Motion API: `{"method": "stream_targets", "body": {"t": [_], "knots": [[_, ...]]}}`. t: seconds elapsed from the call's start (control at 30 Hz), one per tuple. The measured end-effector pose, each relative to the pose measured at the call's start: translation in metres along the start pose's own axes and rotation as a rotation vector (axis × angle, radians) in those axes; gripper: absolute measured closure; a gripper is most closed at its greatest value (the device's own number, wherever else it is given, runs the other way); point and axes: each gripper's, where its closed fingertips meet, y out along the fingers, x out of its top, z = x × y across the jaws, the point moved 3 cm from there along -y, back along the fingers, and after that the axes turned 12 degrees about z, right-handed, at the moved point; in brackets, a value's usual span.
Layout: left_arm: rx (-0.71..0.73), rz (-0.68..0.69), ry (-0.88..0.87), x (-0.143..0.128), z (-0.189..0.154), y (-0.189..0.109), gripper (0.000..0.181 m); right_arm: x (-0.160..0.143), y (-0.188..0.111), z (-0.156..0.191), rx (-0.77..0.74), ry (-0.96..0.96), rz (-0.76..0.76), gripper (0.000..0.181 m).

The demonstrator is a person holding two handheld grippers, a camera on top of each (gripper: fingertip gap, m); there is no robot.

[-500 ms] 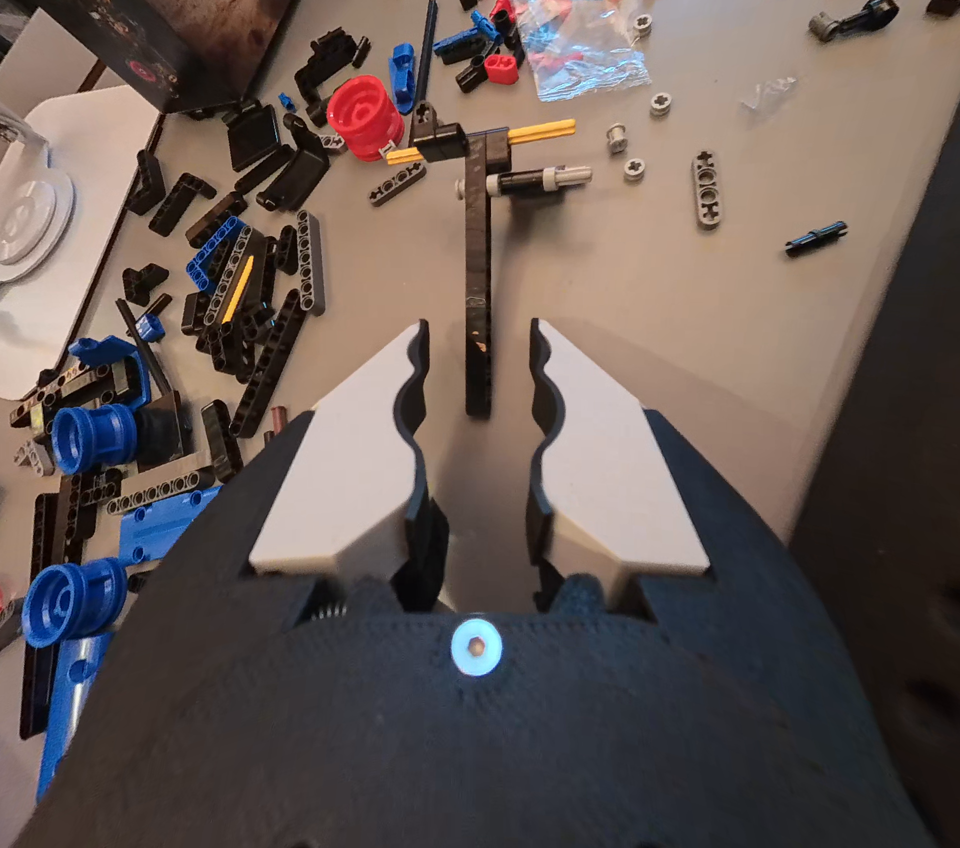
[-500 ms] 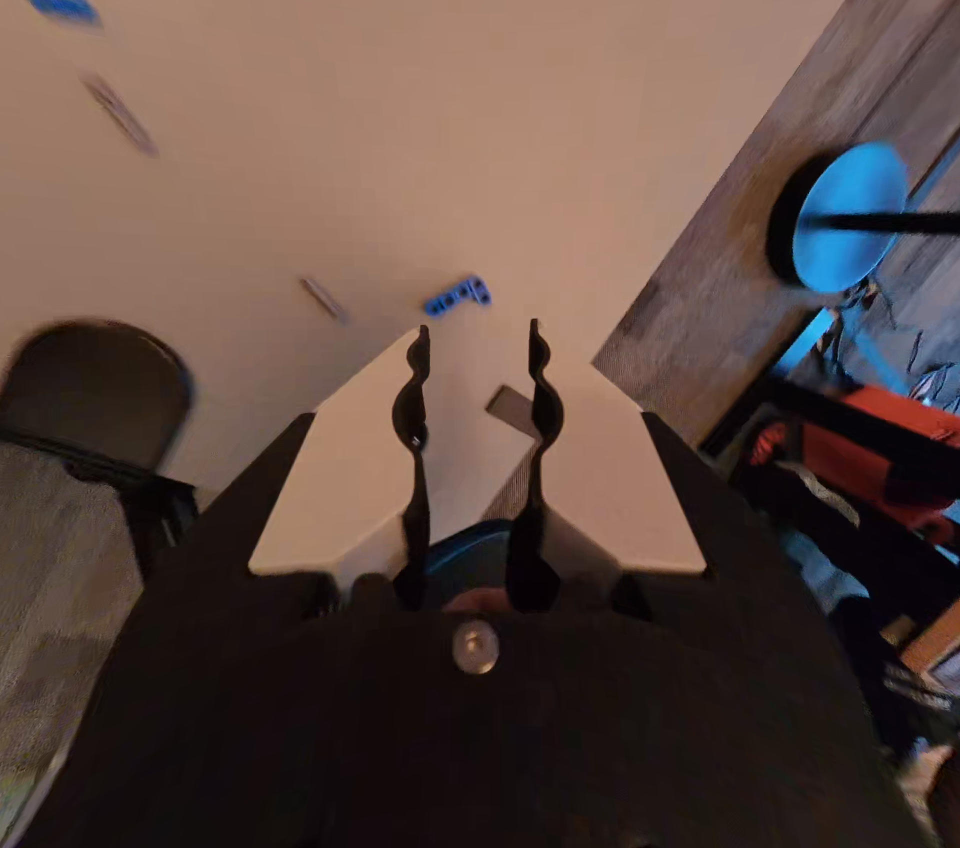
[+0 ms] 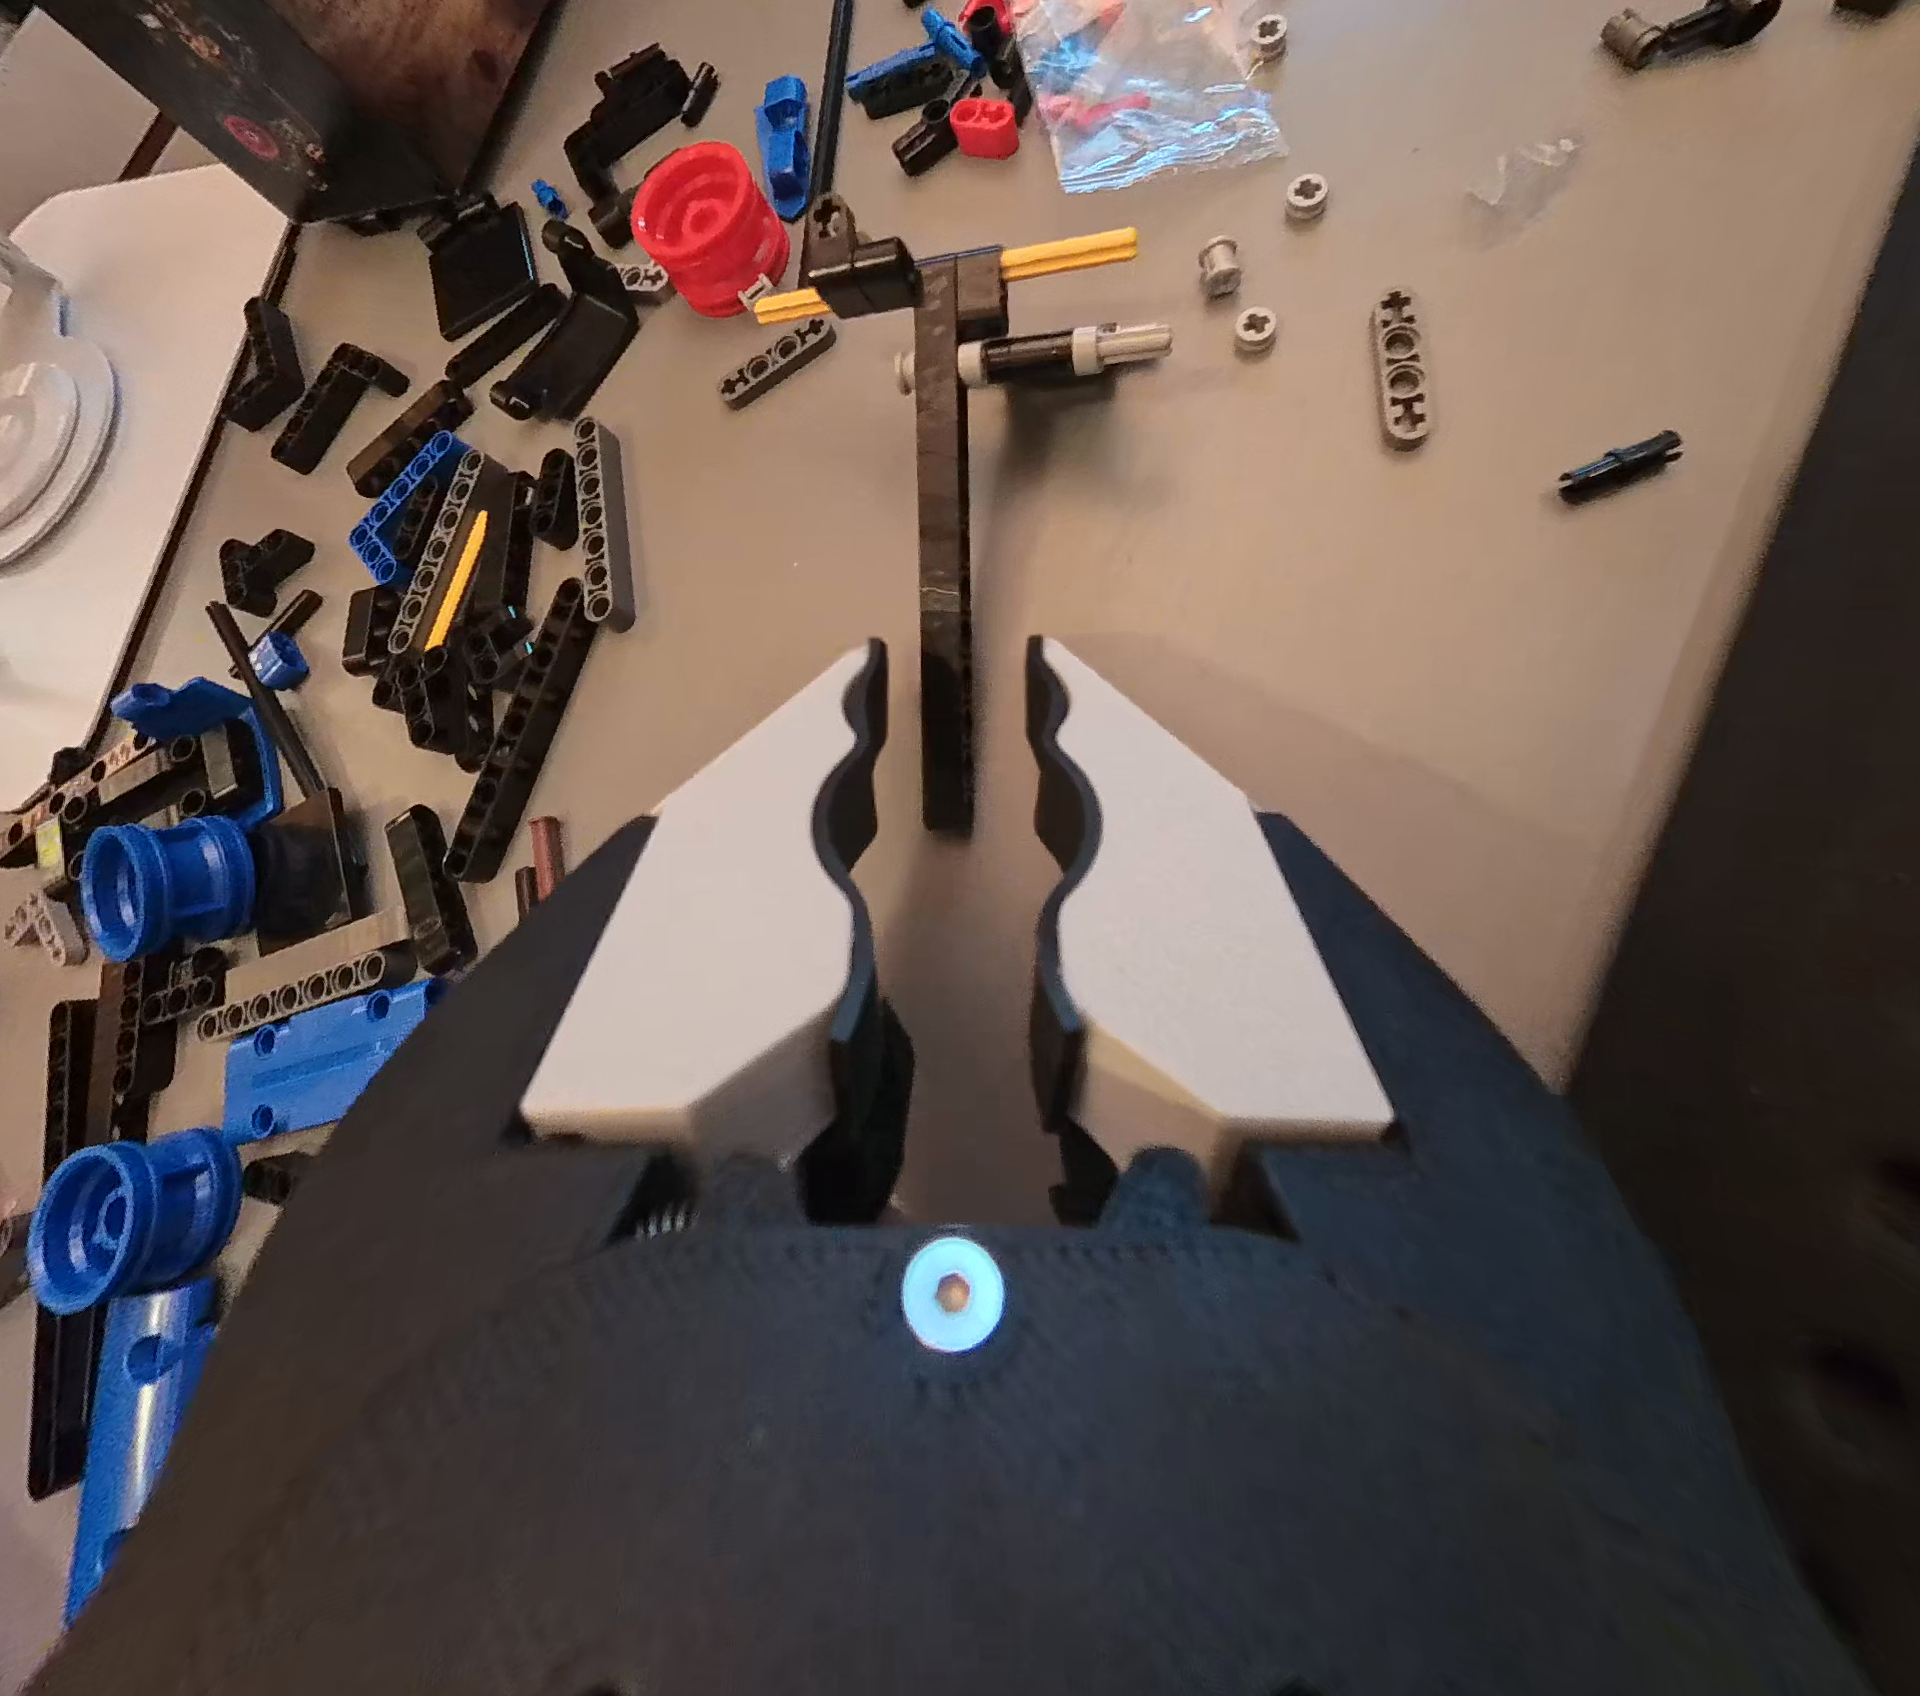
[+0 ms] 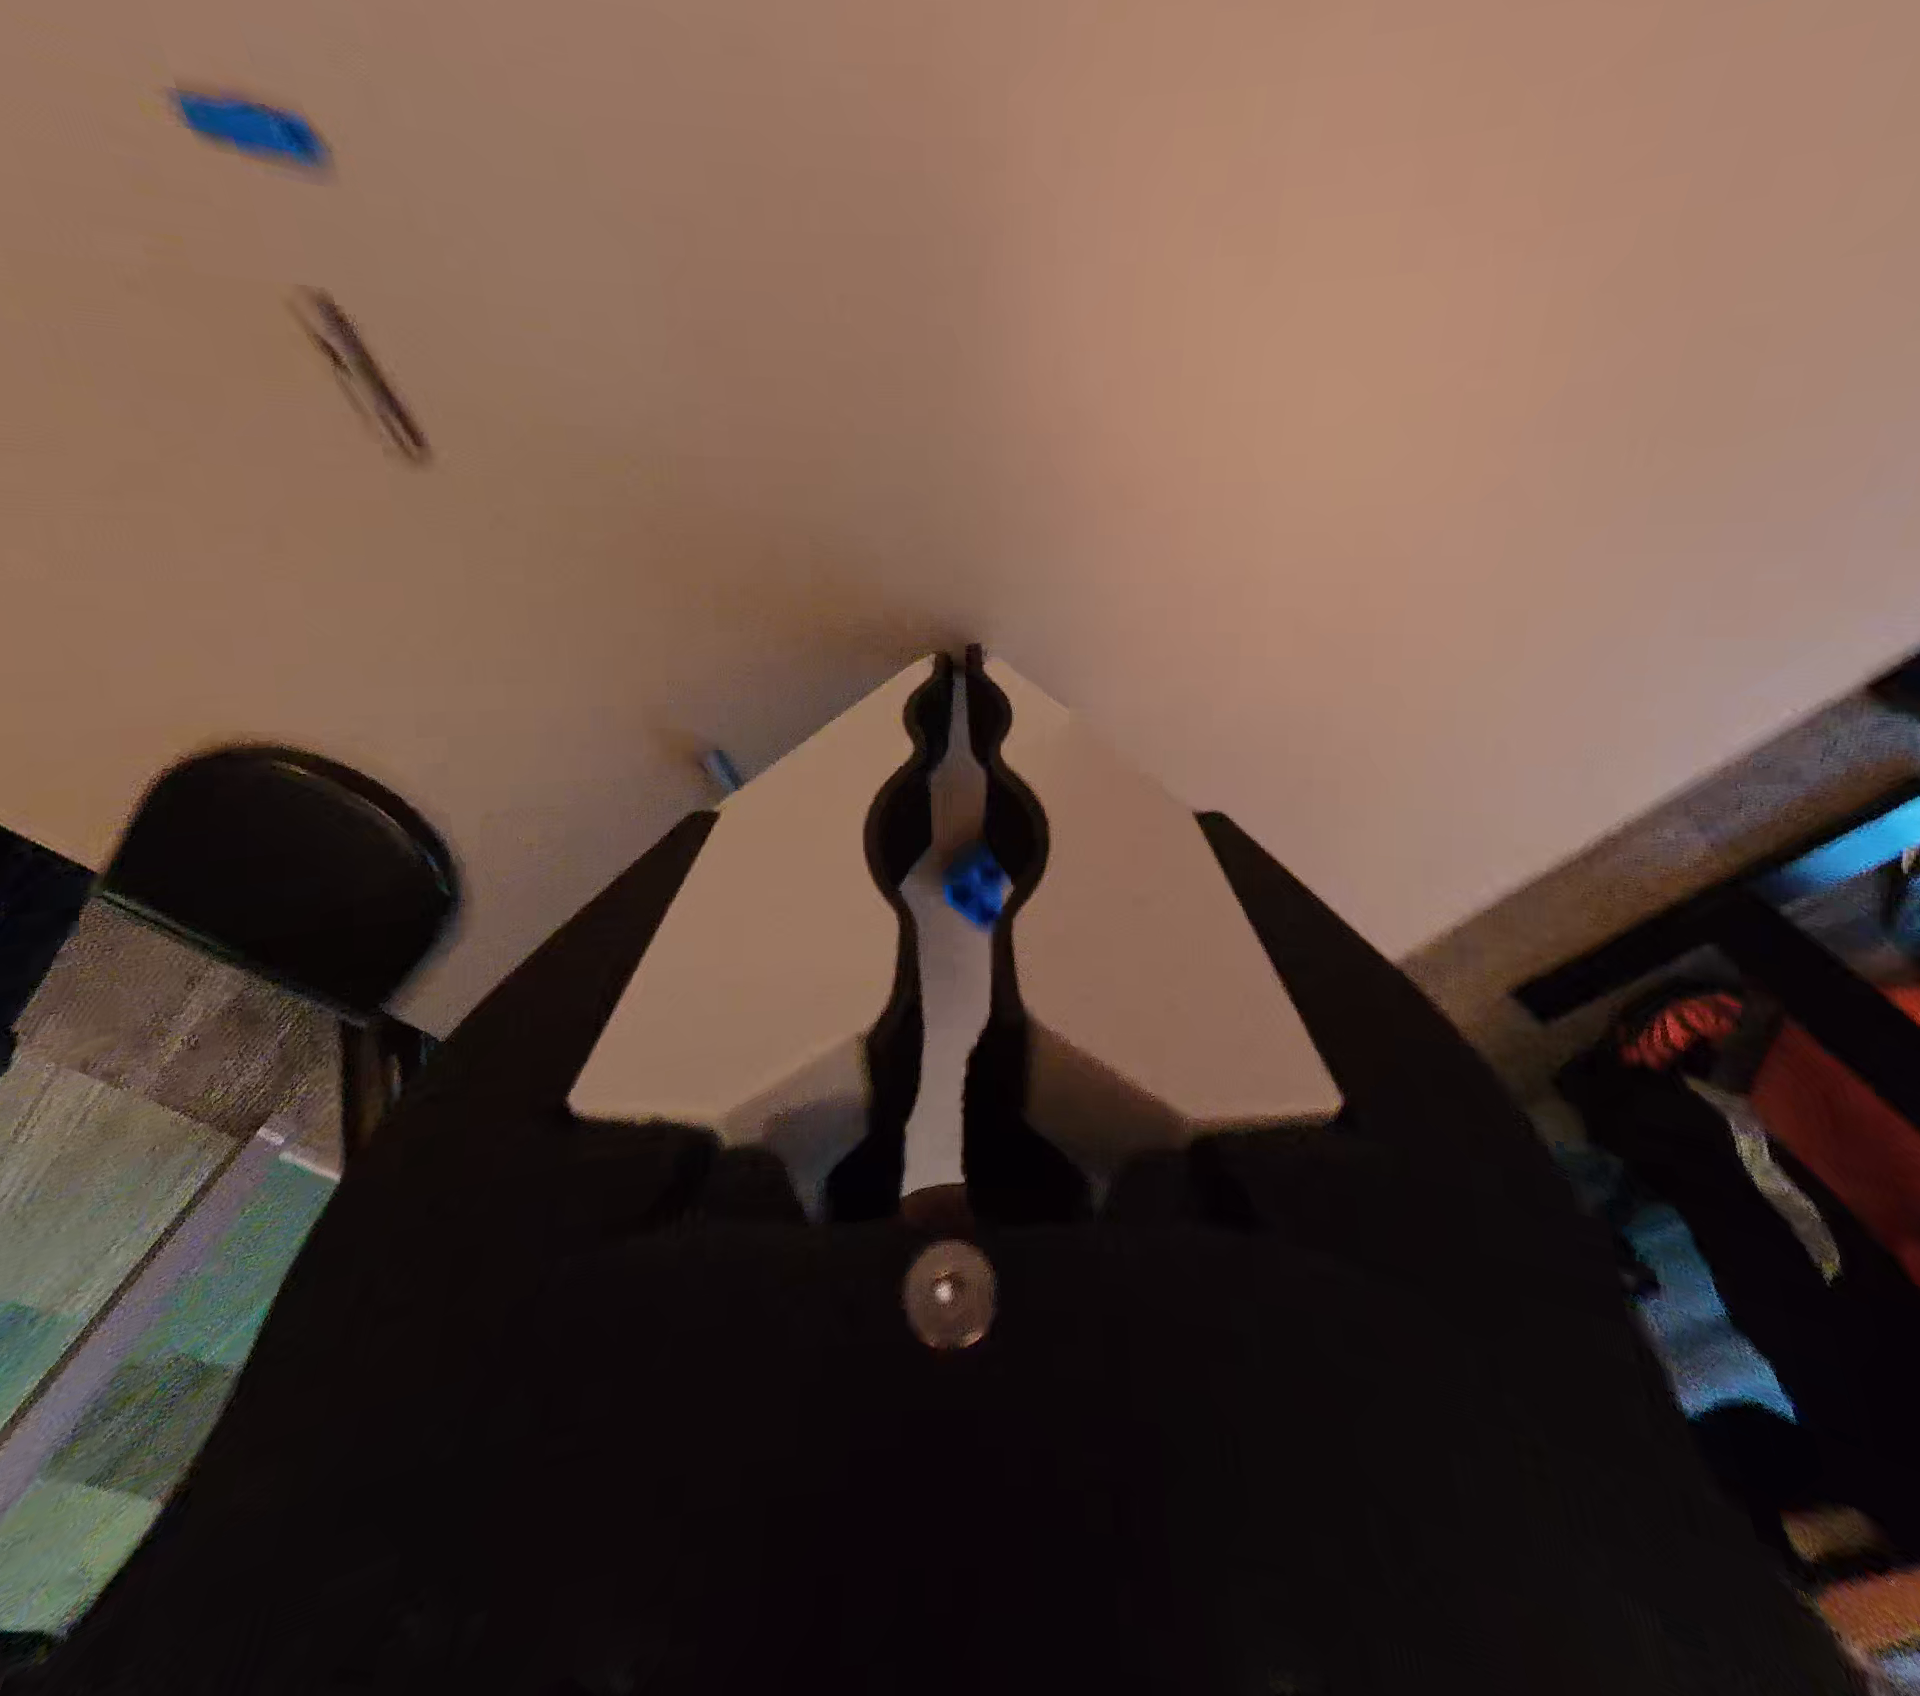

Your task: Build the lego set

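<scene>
Glossy black lego beam point(image 3: 945, 607) between parted left fingers point(image 3: 717, 898) (right fingers point(image 4: 831, 919) pinching studded blue piece point(image 4: 975, 886)).

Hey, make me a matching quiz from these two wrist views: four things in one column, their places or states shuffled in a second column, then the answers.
Things:
1. long black beam
2. red wheel hub
3. small blue piece
4. clear plastic bag

Places or states:
A. lying over red pins
B. between the open left gripper's fingers
C. left of the yellow axle
D. between the shut right gripper's fingers

Pairs: 1-B, 2-C, 3-D, 4-A
</scene>
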Motion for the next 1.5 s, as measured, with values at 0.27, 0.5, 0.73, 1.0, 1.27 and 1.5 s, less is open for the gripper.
{"method": "stream_targets", "body": {"t": [0.27, 0.5, 0.73, 1.0, 1.27, 1.5], "knots": [[0.002, 0.002, -0.021, -0.003, 0.003, -0.002, 0.151, 0.034, -0.034, 0.02, -0.099, -0.101, -0.067, 0.167], [-0.014, 0.0, -0.02, 0.001, 0.001, -0.001, 0.149, -0.044, -0.009, -0.017, -0.014, 0.025, 0.193, 0.151], [-0.022, 0.01, -0.025, -0.002, 0.0, -0.001, 0.158, -0.009, 0.001, -0.002, -0.023, -0.053, 0.172, 0.175], [0.009, 0.026, -0.041, -0.008, 0.007, -0.004, 0.158, 0.123, -0.032, 0.07, -0.031, -0.316, -0.151, 0.166], [0.005, 0.007, -0.041, -0.009, 0.009, -0.006, 0.152, 0.107, -0.067, 0.12, -0.107, -0.383, -0.247, 0.165], [0.009, -0.02, -0.024, -0.006, 0.007, -0.01, 0.15, 0.079, -0.026, 0.156, -0.058, -0.387, -0.202, 0.167]]}}
